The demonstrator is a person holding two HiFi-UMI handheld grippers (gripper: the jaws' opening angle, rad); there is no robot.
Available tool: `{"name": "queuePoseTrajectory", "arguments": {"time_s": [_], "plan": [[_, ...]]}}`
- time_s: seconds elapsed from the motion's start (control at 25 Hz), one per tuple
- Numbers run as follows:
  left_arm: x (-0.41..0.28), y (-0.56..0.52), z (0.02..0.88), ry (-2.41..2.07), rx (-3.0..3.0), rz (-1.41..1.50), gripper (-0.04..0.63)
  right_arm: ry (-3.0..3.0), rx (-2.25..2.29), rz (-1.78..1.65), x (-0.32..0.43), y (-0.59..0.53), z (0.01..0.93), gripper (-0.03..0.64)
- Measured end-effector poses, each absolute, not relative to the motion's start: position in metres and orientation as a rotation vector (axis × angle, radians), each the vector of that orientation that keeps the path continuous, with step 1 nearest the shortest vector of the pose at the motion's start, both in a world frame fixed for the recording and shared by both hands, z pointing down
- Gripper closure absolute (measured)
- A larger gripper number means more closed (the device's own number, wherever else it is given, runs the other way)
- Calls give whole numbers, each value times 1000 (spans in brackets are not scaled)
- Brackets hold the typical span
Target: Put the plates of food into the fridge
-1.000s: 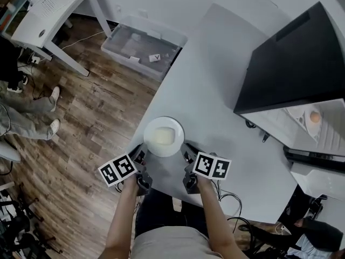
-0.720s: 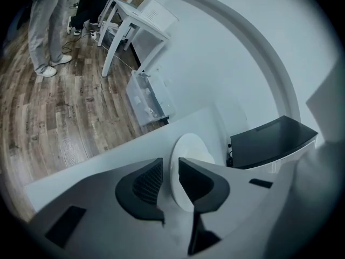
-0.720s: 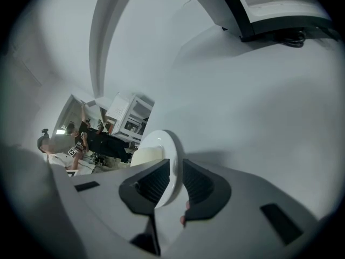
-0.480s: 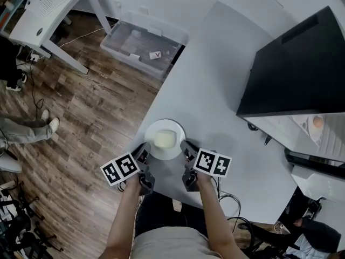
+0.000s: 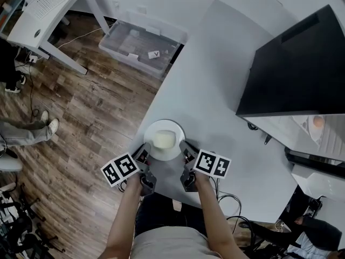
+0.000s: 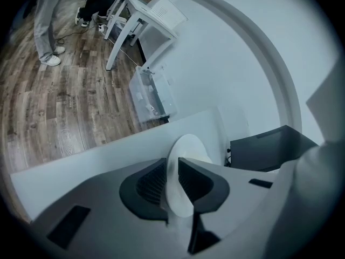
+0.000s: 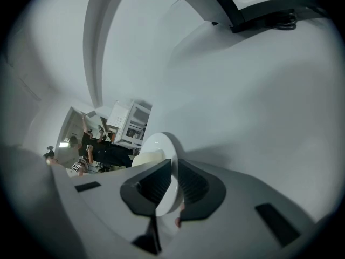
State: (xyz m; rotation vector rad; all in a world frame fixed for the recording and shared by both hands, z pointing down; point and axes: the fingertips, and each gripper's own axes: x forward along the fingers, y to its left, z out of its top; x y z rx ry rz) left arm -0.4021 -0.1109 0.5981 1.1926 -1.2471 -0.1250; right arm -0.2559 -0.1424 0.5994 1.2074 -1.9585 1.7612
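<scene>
A white plate (image 5: 154, 128) with a pale block of food (image 5: 164, 140) is held at the near left edge of the white table (image 5: 215, 80). My left gripper (image 5: 144, 154) is shut on the plate's left rim, and my right gripper (image 5: 186, 149) is shut on its right rim. In the left gripper view the plate (image 6: 190, 147) stands edge-on between the jaws of the left gripper (image 6: 171, 179). The right gripper view shows the plate (image 7: 156, 143) and the food (image 7: 144, 156) beyond the right gripper (image 7: 173, 185). The black-topped fridge (image 5: 296, 69) stands at the right, with an egg (image 5: 318, 121) in its door shelf.
A clear plastic bin (image 5: 143, 42) sits on the wooden floor beyond the table's left edge. A white desk (image 5: 48, 9) stands at the far left, and a person's legs (image 5: 21, 128) are near it. Cables (image 5: 229, 201) hang at the table's near edge.
The plate and both grippers have hardly shifted. The person's legs at the left have moved further towards the edge of the view.
</scene>
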Motion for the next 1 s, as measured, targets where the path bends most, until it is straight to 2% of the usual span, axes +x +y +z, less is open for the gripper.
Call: {"name": "queuePoseTrajectory", "arguments": {"time_s": [0.12,0.52,1.0], "plan": [[-403,-110,599,-1254,1199,-92,546,-1964,1222,1752,-256,-140,597,572],[-388,-108,583,-1193,1263,-92,558,-1982,1294,1819,-240,-134,581,577],[-321,-124,534,-1055,1438,-70,561,-2049,1533,1945,-170,-122,534,580]]}}
